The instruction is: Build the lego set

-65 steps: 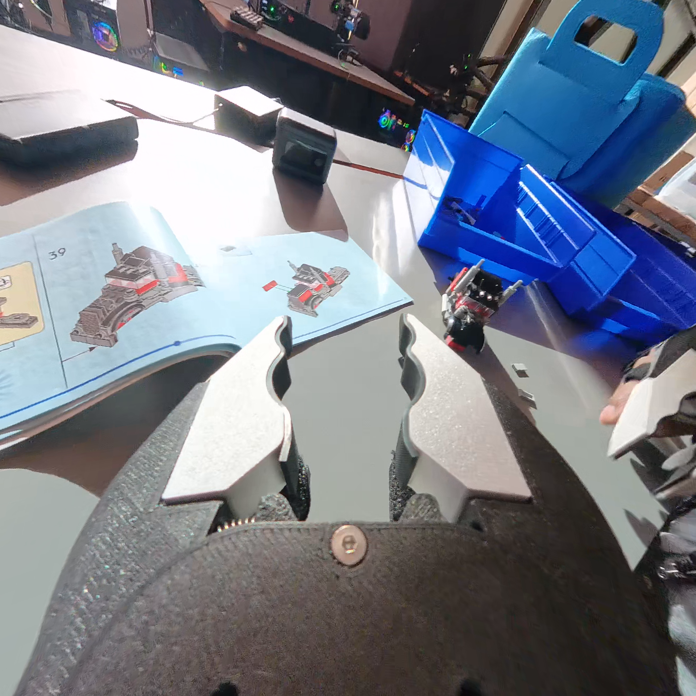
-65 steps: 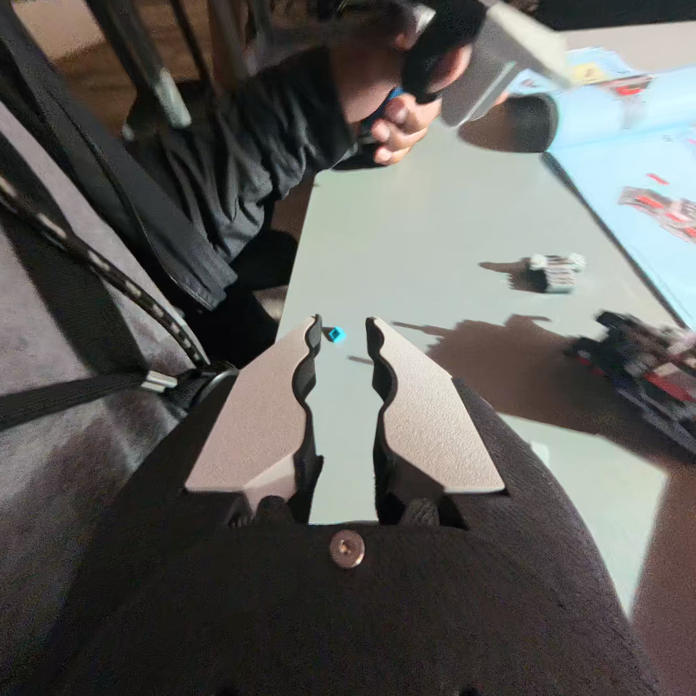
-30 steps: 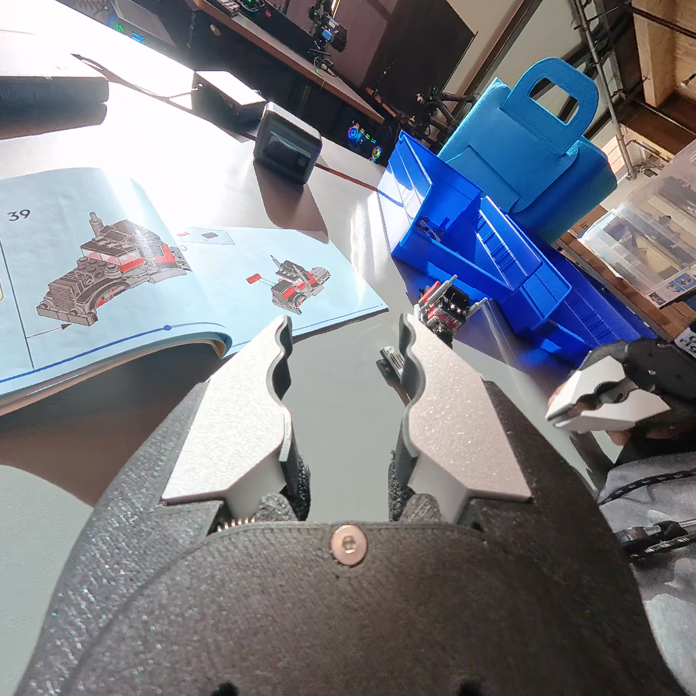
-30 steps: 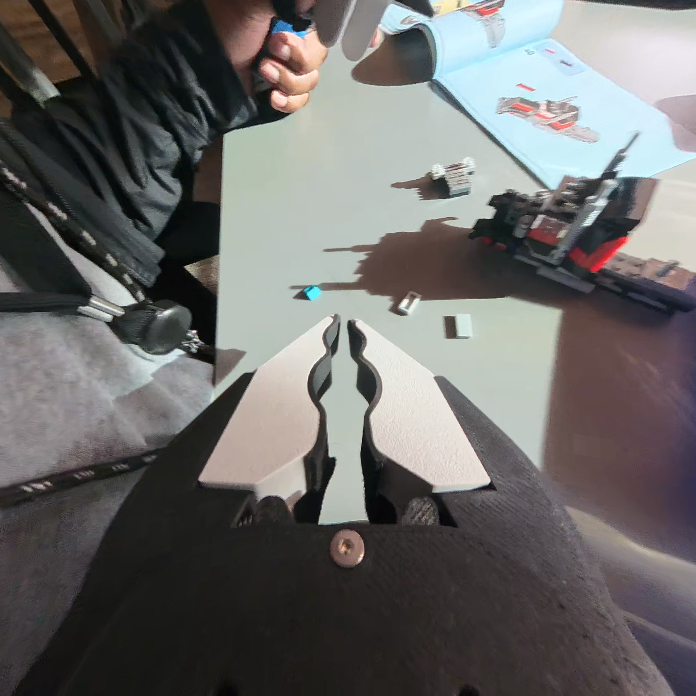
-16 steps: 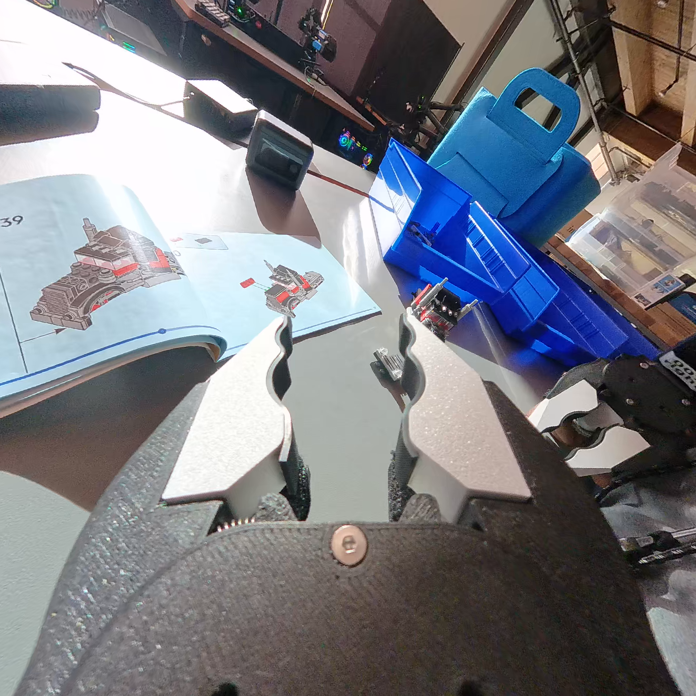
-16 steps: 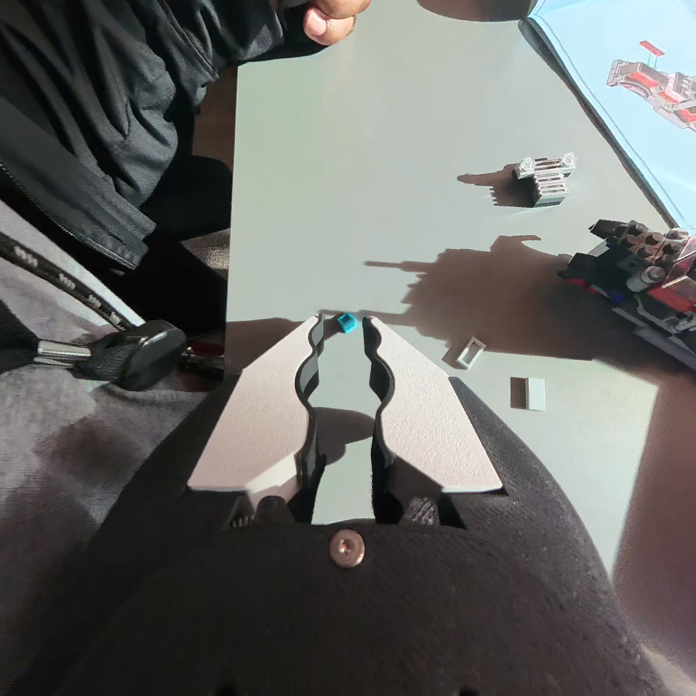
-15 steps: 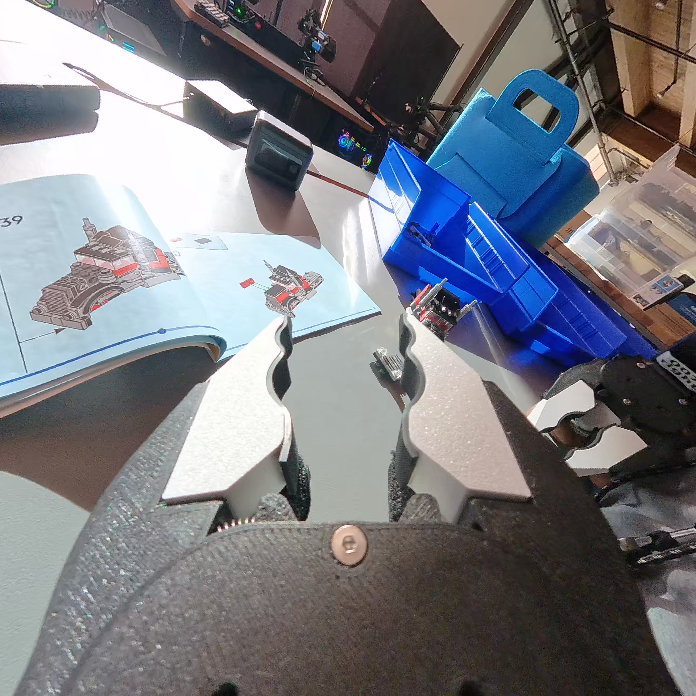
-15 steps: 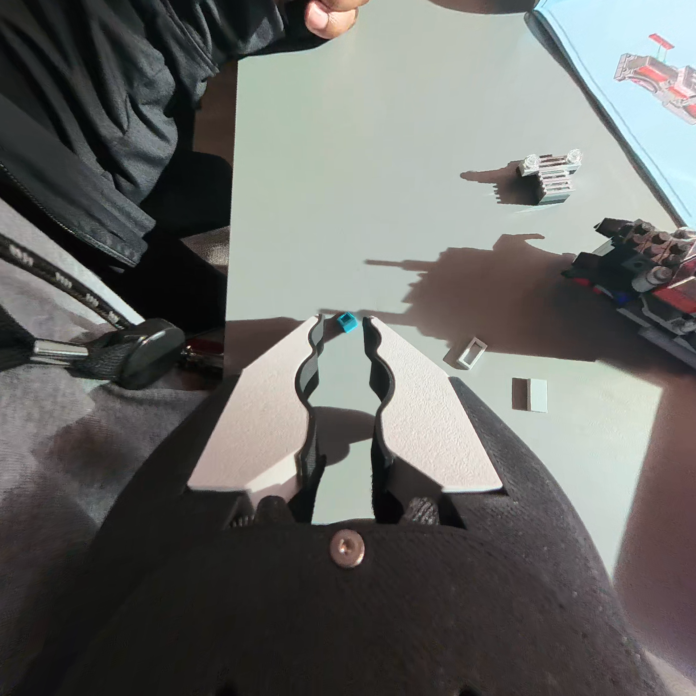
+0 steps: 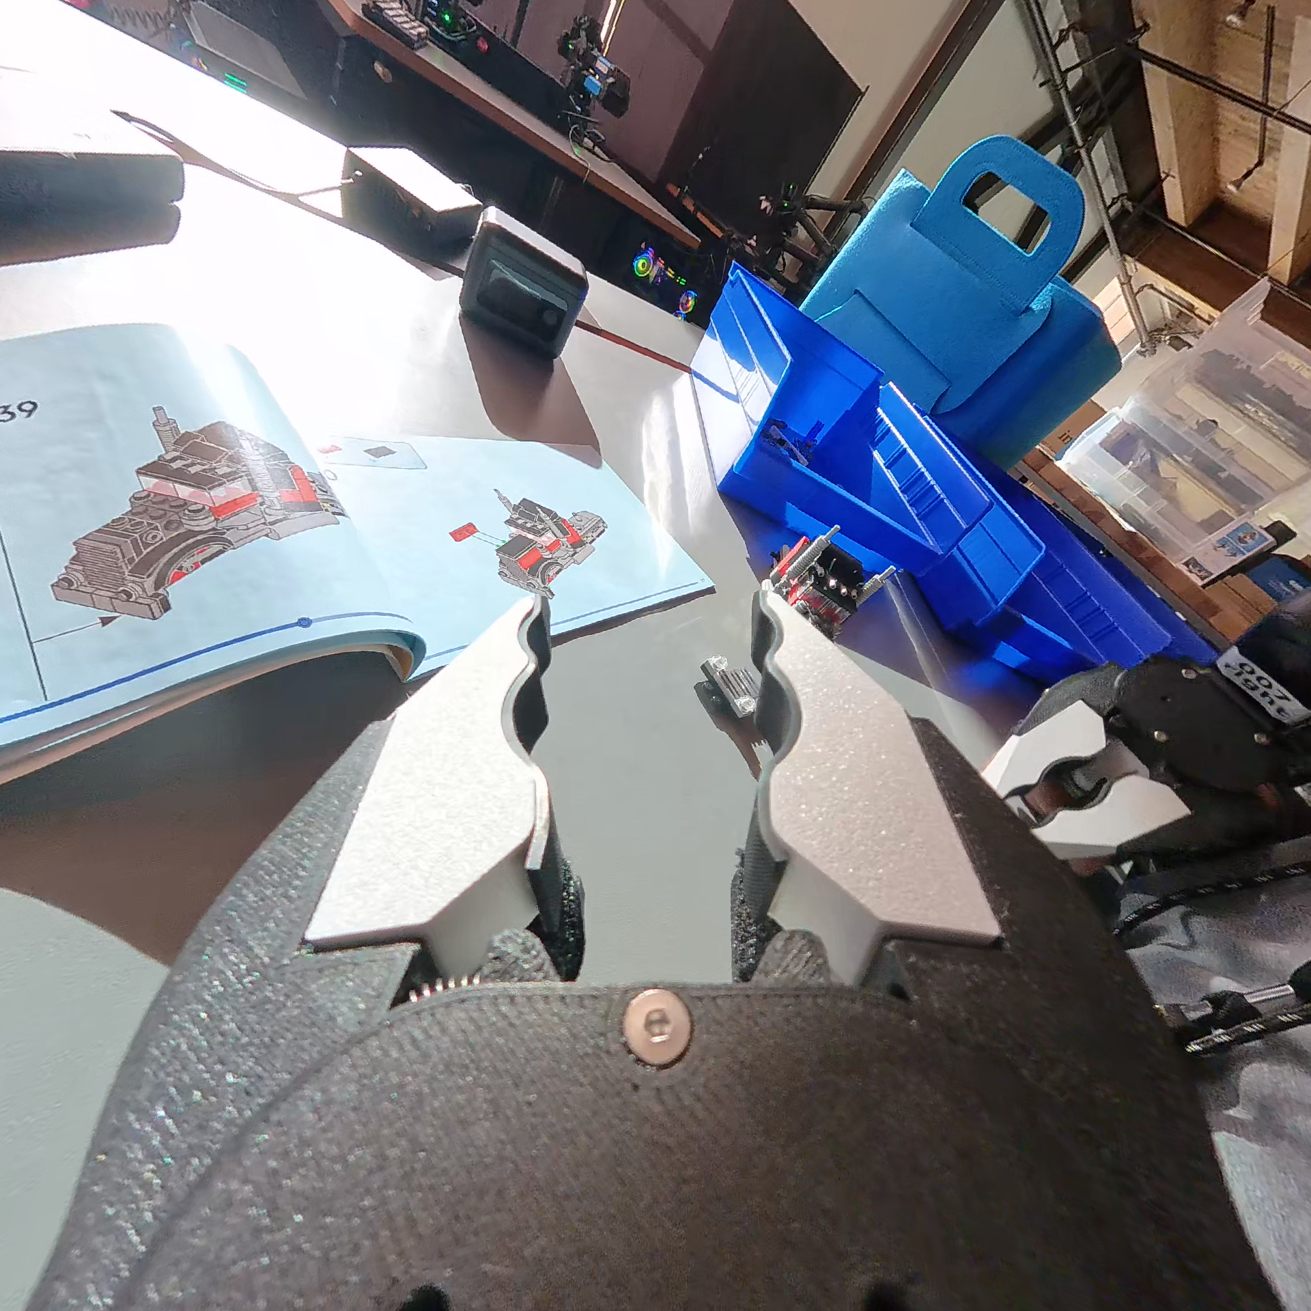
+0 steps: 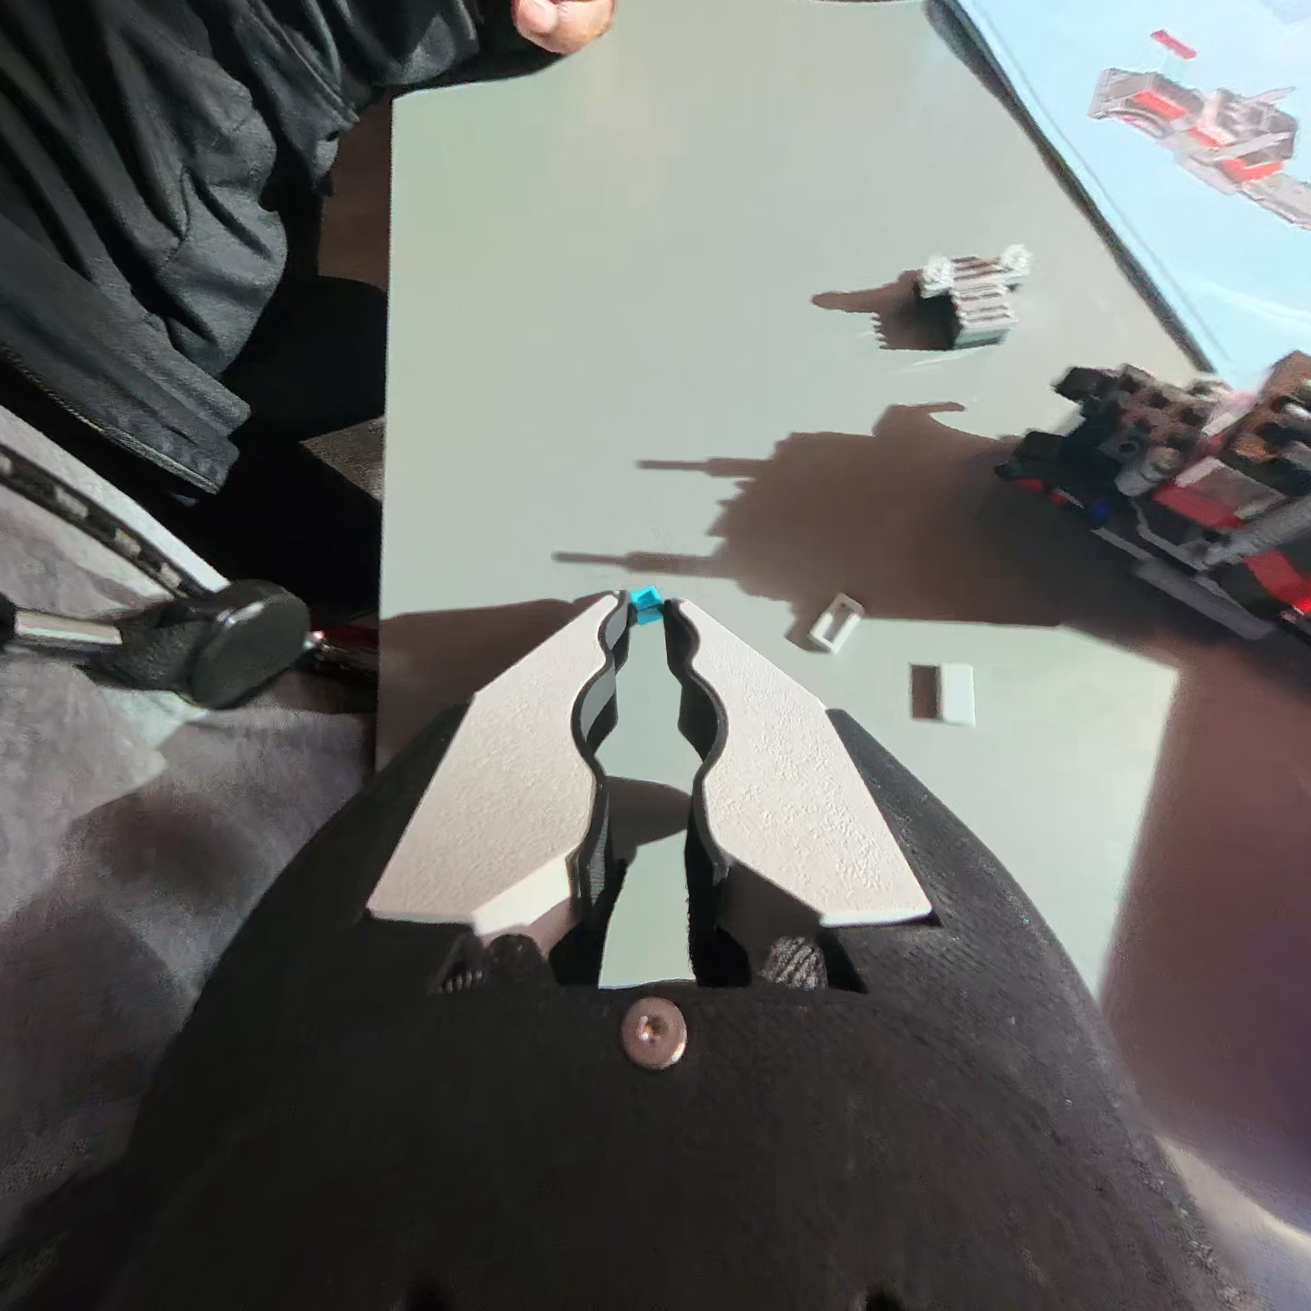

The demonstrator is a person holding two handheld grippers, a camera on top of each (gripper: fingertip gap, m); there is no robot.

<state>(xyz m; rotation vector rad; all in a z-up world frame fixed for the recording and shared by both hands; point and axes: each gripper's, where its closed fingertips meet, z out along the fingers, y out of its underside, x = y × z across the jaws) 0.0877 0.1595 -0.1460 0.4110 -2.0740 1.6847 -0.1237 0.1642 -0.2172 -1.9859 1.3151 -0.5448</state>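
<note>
We saw the right gripper low over the grey table, near its edge, its jaws drawn in to a narrow gap. A tiny blue brick sat right at the fingertips, between them; whether the tips actually pinched it or only flanked it we could not tell. Just to its right lay a small grey frame piece and a flat grey tile, both untouched. Farther off stood a little grey grille sub-assembly, and the partly built black-and-red truck sat at the right.

The left gripper hung above the table with its jaws released, wide apart and holding nothing. Beyond its fingers lay the open instruction booklet and the blue sorting bins.
</note>
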